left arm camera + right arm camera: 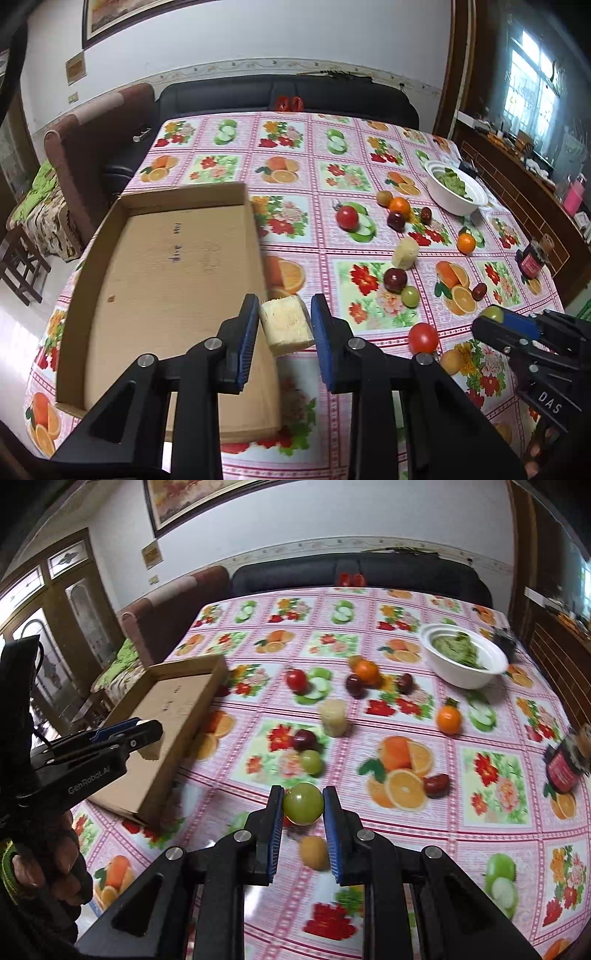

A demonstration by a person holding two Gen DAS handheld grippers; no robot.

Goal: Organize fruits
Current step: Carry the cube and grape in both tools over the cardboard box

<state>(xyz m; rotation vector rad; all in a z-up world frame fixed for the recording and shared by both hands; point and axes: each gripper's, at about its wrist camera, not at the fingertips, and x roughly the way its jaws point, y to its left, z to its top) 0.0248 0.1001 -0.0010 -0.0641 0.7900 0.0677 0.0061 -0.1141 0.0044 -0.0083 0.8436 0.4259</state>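
My left gripper [284, 304] is shut on a pale yellow fibrous fruit chunk [286, 325] and holds it over the right edge of an empty cardboard tray [162, 266]. My right gripper [303, 797] is shut on a round green fruit [303, 804] above the tablecloth. In the left wrist view the right gripper [495, 317] shows at the right with the green fruit [493, 314] in it. In the right wrist view the left gripper [147, 734] hovers over the tray [173, 720]. Loose fruits lie on the table: a red tomato [423, 338], a dark plum [395, 280], a second pale chunk [405, 253], oranges [465, 243].
A white bowl [456, 199] of green leaves stands at the far right of the table. A dark jar [532, 260] stands near the right edge. A yellow-brown fruit [314, 852] lies under my right gripper. A black sofa [284, 96] is behind the table.
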